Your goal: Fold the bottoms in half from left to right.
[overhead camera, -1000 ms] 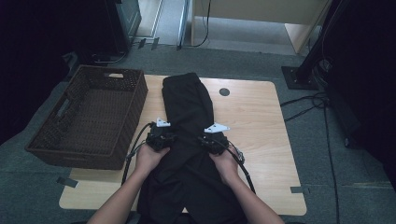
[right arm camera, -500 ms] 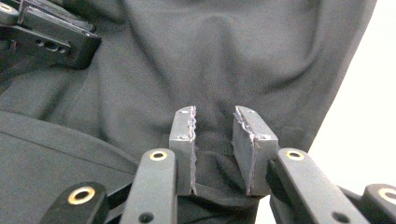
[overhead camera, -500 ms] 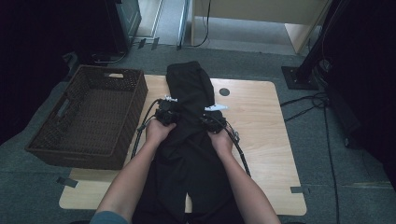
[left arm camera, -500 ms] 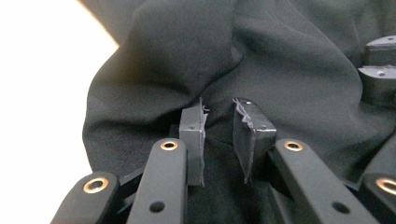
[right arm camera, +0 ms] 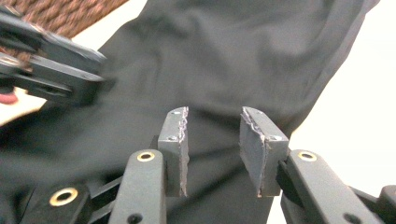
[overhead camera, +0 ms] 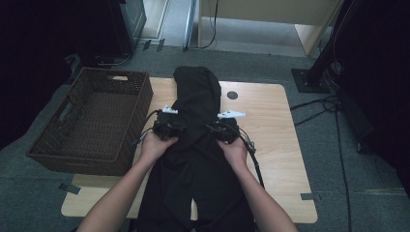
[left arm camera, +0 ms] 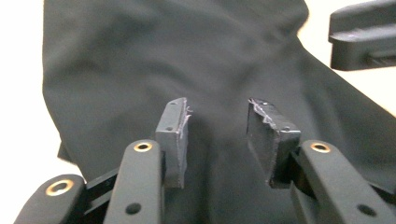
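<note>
The black garment (overhead camera: 196, 145) lies lengthwise on the tabletop (overhead camera: 270, 130) beside the basket (overhead camera: 92, 121). Left tool (left arm camera: 219, 140) and right tool (right arm camera: 212, 144) hover over it, both wide, gripping nothing. Judged step: folding; next, pinch the cloth.

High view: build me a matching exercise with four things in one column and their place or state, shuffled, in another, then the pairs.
Things:
1. wicker basket
2. black garment
3. left gripper
4. round black spot

Place or state:
A. on bare wood, right of the garment's far end
B. at the table's left edge
C. jaws open over the fabric
D. laid down the table's middle

Pairs: 1-B, 2-D, 3-C, 4-A
</note>
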A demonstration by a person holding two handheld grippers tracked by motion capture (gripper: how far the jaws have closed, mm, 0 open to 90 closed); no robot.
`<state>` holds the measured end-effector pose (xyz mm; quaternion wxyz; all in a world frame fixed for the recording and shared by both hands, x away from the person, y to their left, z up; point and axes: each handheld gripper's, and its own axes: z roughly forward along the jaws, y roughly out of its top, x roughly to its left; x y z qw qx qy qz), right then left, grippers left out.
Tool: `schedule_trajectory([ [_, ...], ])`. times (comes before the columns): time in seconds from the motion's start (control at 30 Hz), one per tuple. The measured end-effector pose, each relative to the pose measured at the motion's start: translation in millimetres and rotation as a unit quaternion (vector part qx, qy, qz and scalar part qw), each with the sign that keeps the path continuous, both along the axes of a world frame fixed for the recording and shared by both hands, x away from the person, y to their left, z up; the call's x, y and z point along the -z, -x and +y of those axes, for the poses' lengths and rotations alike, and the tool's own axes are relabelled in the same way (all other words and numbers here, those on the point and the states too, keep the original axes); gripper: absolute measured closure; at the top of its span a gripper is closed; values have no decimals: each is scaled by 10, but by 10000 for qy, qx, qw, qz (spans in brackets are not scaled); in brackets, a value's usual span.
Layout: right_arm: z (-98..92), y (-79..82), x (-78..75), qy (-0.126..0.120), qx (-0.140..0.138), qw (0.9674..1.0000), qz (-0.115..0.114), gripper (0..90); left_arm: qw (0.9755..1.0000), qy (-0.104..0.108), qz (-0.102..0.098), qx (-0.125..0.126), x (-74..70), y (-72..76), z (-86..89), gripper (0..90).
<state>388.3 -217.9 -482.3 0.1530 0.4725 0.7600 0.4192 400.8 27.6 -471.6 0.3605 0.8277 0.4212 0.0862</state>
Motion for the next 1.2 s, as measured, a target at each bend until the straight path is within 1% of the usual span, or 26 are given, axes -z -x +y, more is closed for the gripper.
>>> schedule_trajectory([
  [0.03, 1, 74, 4, 60, -67, 10000, -38, 625, 9999, -80, -68, 110, -11, 96, 11, 572],
  [0.1, 11, 214, 34, 291, -236, 9992, -114, 623, 9995, -197, -151, 192, -4, 261, 36, 552],
  [0.13, 19, 277, 58, 377, -334, 9986, -130, 623, 9996, -185, -115, 202, 7, 320, 60, 544],
  [0.2, 33, 404, 109, 517, -449, 9976, -116, 623, 9998, -5, 34, 173, 53, 409, 107, 541],
  [0.23, 34, 449, 129, 585, -486, 9970, -114, 623, 9997, 83, 163, 171, 97, 466, 137, 542],
  [0.27, 32, 527, 173, 637, -533, 9965, -79, 622, 9997, 86, 188, 156, 120, 489, 141, 544],
  [0.33, 21, 598, 226, 649, -591, 9961, -8, 623, 9996, -50, 233, 174, 182, 519, 132, 545],
  [0.4, 16, 649, 272, 726, -613, 9955, 65, 623, 9994, -127, 269, 192, 217, 520, 114, 543],
  [0.47, 18, 684, 307, 795, -643, 9947, 113, 617, 9994, -125, 272, 183, 233, 513, 97, 539],
  [0.5, 20, 703, 318, 810, -650, 9945, 111, 611, 9993, -77, 313, 192, 236, 505, 88, 539],
  [0.53, 27, 737, 326, 875, -656, 9940, 31, 603, 9993, -33, 325, 178, 234, 505, 82, 542],
  [0.57, 33, 747, 331, 876, -652, 9940, -2, 599, 9994, 21, 306, 183, 224, 509, 73, 543],
  [0.63, 50, 776, 336, 825, -641, 9945, 16, 576, 9992, 115, 310, 215, 198, 531, 47, 542],
  [0.67, 71, 810, 344, 802, -638, 9947, -16, 577, 9991, 127, 312, 242, 192, 545, 32, 540],
  [0.73, 103, 873, 358, 801, -692, 9943, -122, 620, 9990, 18, 280, 360, 197, 588, -26, 535],
  [0.8, 102, 882, 367, 743, -672, 9949, -138, 621, 9989, -60, 244, 389, 225, 613, -62, 537],
  [0.83, 96, 879, 366, 722, -673, 9951, -113, 620, 9989, -45, 259, 379, 253, 624, -83, 538],
  [0.87, 91, 872, 359, 728, -661, 9951, -72, 618, 9987, -97, 295, 402, 276, 624, -93, 539],
  [0.9, 82, 858, 350, 780, -652, 9948, -59, 618, 9988, -120, 255, 411, 294, 631, -99, 540],
  [0.93, 66, 842, 335, 801, -618, 9949, -41, 636, 9989, -157, 210, 390, 297, 638, -102, 557],
  [0.97, 50, 833, 324, 750, -577, 9955, -41, 655, 9989, -214, 194, 369, 294, 641, -114, 576],
  [1.03, -14, 775, 293, 743, -466, 9961, -98, 708, 9989, -256, 202, 350, 289, 640, -119, 591],
  [1.07, -29, 758, 291, 742, -424, 9963, -86, 729, 9988, -292, 186, 340, 287, 642, -120, 599],
  [1.13, -59, 699, 300, 848, -425, 9955, 70, 740, 9987, -346, 151, 349, 287, 648, -118, 613],
  [1.17, -69, 684, 309, 846, -422, 9955, 98, 741, 9985, -395, 120, 351, 286, 652, -113, 617],
  [1.2, -83, 677, 319, 890, -431, 9951, 48, 749, 9985, -419, 87, 340, 288, 656, -108, 632],
])
